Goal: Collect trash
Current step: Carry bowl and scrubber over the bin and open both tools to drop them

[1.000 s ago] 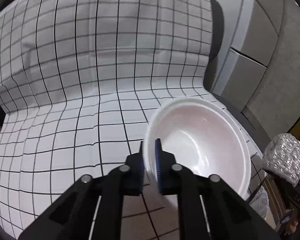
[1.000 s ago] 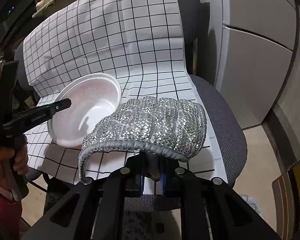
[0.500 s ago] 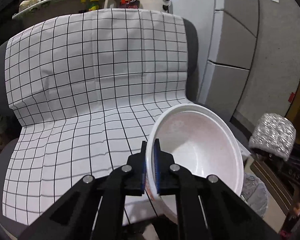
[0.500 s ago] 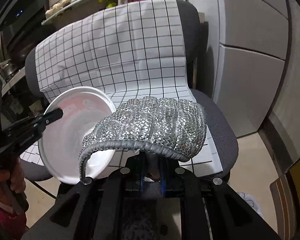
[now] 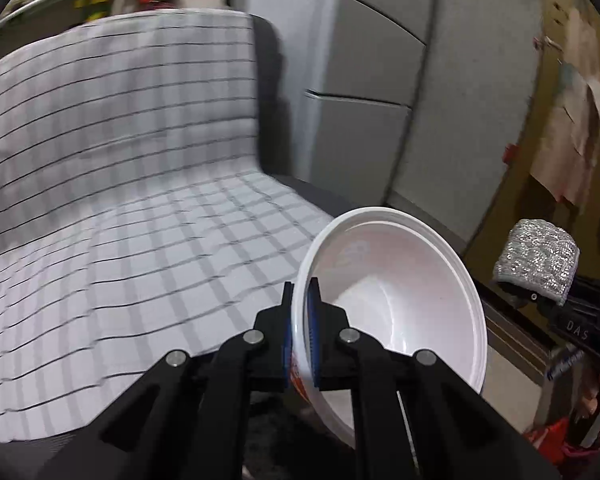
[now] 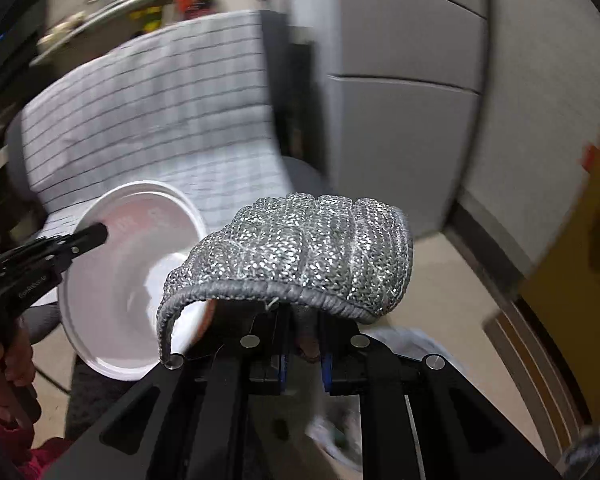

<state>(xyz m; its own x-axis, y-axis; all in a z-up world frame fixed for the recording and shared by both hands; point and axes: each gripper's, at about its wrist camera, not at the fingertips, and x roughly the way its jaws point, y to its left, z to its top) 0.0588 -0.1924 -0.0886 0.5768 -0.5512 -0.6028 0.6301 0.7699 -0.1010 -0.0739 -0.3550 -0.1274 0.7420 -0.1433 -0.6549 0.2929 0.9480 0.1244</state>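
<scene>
A white plastic bowl (image 5: 396, 312) hangs tilted in the air past the chair's front right corner, its rim pinched by my left gripper (image 5: 301, 312), which is shut on it. In the right wrist view the same bowl (image 6: 116, 280) shows at lower left with the left gripper (image 6: 96, 236) on its rim. My right gripper (image 6: 303, 356) is shut on the edge of a silver metallic scrubbing cloth (image 6: 300, 252), which arches over the fingers. That cloth (image 5: 538, 260) also appears at the right of the left wrist view.
A grey office chair draped with a black-and-white checked cloth (image 5: 120, 200) stands behind, left. Grey cabinet doors (image 5: 364, 112) and a wall rise to the right. A crumpled plastic bag (image 6: 400, 344) lies on the beige floor below. A hand in a red sleeve (image 6: 8, 364) holds the left gripper.
Both grippers have swung to the right and back from the chair, carrying the bowl and the silver cloth off the seat and over the floor. The grips are unchanged.
</scene>
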